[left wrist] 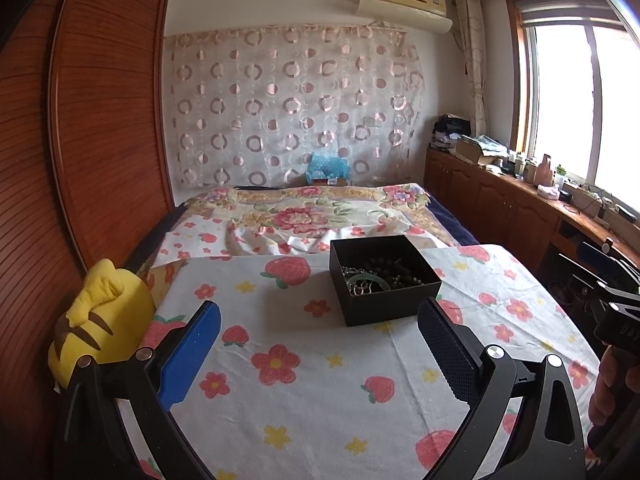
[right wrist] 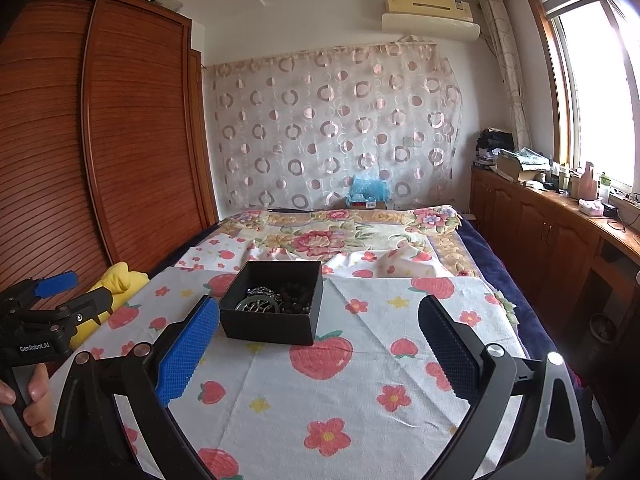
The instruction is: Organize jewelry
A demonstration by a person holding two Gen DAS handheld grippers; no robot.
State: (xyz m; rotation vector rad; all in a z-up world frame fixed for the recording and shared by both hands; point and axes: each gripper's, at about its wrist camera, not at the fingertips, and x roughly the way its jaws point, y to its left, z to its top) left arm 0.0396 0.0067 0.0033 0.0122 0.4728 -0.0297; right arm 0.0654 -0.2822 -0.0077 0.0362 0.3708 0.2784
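Floral cloth [left wrist: 304, 380] covers the bed by wardrobe [left wrist: 100, 120].

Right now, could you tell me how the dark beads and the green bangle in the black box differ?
The dark beads are many small, matte, near-black balls heaped together; the green bangle is one smooth, pale green ring. The beads lie toward the box's window side, while the bangle sits nearer the wardrobe side, against a silvery chain. Both rest loose inside the black box.
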